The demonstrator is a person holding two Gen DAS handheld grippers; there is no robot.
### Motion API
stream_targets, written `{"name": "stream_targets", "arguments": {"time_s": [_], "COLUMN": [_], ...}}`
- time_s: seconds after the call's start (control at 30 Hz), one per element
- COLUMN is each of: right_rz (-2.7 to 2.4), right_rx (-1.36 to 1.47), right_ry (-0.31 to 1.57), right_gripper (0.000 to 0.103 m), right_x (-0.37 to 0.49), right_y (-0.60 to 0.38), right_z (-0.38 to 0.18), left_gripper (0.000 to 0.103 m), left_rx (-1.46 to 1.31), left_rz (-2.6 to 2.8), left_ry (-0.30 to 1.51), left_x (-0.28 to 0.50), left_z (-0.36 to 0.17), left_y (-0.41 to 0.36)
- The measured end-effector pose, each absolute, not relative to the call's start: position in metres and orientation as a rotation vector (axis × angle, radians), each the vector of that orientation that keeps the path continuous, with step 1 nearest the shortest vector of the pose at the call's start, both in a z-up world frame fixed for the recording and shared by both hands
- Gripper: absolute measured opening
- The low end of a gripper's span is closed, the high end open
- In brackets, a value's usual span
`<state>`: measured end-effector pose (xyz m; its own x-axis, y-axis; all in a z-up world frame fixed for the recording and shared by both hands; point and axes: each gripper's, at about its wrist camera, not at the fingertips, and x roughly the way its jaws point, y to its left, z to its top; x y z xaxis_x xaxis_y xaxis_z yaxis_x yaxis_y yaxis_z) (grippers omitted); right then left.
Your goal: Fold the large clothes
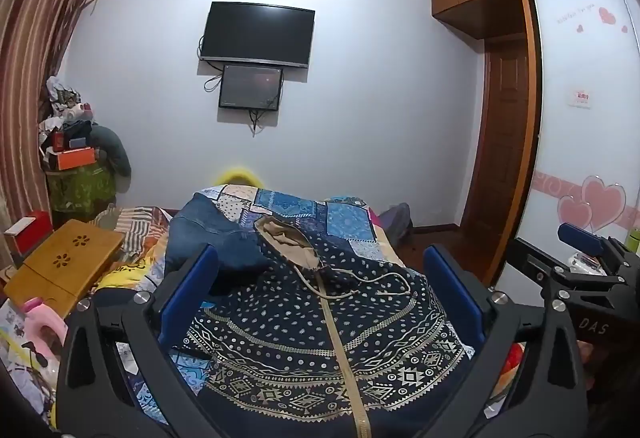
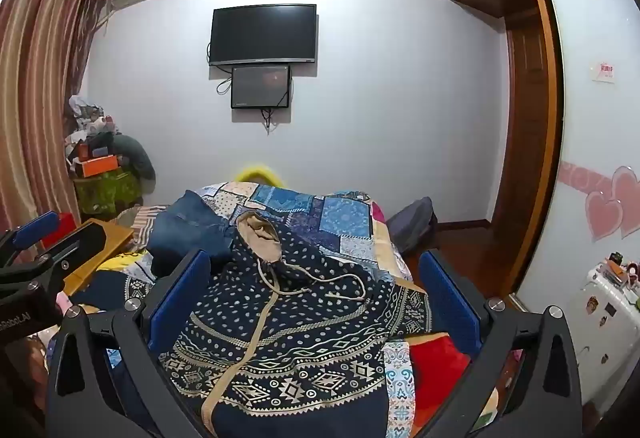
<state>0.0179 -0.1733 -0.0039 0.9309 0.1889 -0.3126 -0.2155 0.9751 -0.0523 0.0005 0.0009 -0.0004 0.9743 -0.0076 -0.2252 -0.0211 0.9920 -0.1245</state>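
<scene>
Garment: one navy patterned hoodie (image 1: 320,338) laid flat, front up, on the patchwork quilt (image 1: 304,209); hood toward 12 o'clock, hem toward 6.
Drawstrings: two cords (image 1: 372,284) seen, trailing toward 3 o'clock across the chest.
Zipper: one tan strip (image 1: 340,350), run down the middle.
Jeans: one folded pair (image 1: 200,230), at 10 o'clock of the hood.
Left gripper (image 1: 320,294): jaws spread wide, nothing held, hoodie seen between the fingers.
Right gripper (image 2: 316,294): jaws spread wide, nothing held.
Screens: two counted on the far wall, television (image 1: 258,33) above a smaller monitor (image 1: 250,87).
</scene>
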Motion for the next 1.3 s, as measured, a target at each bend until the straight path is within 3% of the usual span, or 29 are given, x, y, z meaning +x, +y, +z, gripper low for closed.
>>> {"name": "stream_targets", "arguments": {"time_s": [1.3], "right_rz": [0.265], "right_rx": [-0.076], "right_ry": [0.345], "right_gripper": [0.103], "right_x": [0.021], "right_y": [-0.166], "right_z": [-0.006], "left_gripper": [0.103], "left_rx": [-0.121], "left_rz": [0.048], "left_ry": [0.216], "left_x": [-0.002], "left_z": [-0.004], "left_y": [0.009]}}
